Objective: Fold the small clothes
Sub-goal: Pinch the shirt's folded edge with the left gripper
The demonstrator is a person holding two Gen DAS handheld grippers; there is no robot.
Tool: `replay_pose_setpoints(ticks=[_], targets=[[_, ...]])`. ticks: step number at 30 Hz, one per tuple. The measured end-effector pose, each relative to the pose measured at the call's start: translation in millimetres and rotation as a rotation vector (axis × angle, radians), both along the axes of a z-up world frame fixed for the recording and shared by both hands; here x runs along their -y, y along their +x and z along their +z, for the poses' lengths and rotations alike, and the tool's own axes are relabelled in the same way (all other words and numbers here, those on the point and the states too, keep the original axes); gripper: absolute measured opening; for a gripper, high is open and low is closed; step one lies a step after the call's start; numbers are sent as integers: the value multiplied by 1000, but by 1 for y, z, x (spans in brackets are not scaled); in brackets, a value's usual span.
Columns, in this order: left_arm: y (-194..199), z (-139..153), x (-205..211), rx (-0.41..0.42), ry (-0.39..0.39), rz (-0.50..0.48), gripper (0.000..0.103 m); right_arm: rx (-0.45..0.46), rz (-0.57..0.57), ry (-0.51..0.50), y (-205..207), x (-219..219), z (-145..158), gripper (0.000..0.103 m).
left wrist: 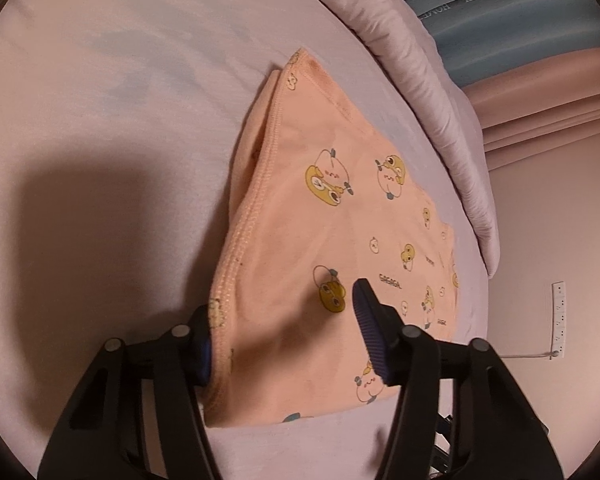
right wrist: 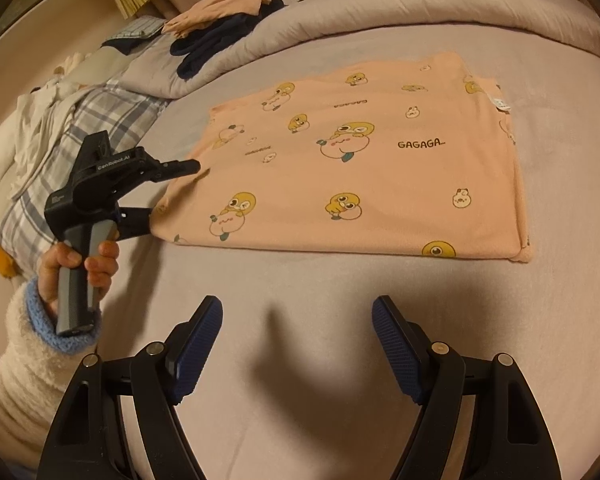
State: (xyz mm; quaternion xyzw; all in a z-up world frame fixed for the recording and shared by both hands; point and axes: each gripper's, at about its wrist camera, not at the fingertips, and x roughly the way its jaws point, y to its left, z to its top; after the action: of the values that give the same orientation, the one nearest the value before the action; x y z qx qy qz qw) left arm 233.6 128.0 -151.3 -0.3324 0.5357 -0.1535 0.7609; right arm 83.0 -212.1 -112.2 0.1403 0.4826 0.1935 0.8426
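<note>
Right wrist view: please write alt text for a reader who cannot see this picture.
A peach garment printed with cartoon ducks lies folded flat on a pale bed sheet. At its left edge, a hand holds the left gripper, whose jaws reach over and under the garment's edge. The right gripper is open and empty in the foreground, above bare sheet.

Bed with pale lilac sheet (right wrist: 300, 360), rolled quilt (right wrist: 380, 12) along its far edge, pink wall (left wrist: 540, 220) with power strip (left wrist: 559, 320), warm dim light casting shadows.
</note>
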Motion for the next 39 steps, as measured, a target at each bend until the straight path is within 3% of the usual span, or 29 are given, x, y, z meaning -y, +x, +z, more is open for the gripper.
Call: replay_pose_setpoints(ticks=[7,14,30,39], targets=[[-2,0,-3,4,46,-2,34,11,-2,-4,1,0,1,77],[-3,-2,-7,0,55,7,26,40,6,-7,10,-6,7,77],[-1,-2,-5,11,100,-11,24,98,12,-8,37,-26,16,77],[0,0,-2,8,116,-15,24,158,-1,-107,71,-47,20,77]])
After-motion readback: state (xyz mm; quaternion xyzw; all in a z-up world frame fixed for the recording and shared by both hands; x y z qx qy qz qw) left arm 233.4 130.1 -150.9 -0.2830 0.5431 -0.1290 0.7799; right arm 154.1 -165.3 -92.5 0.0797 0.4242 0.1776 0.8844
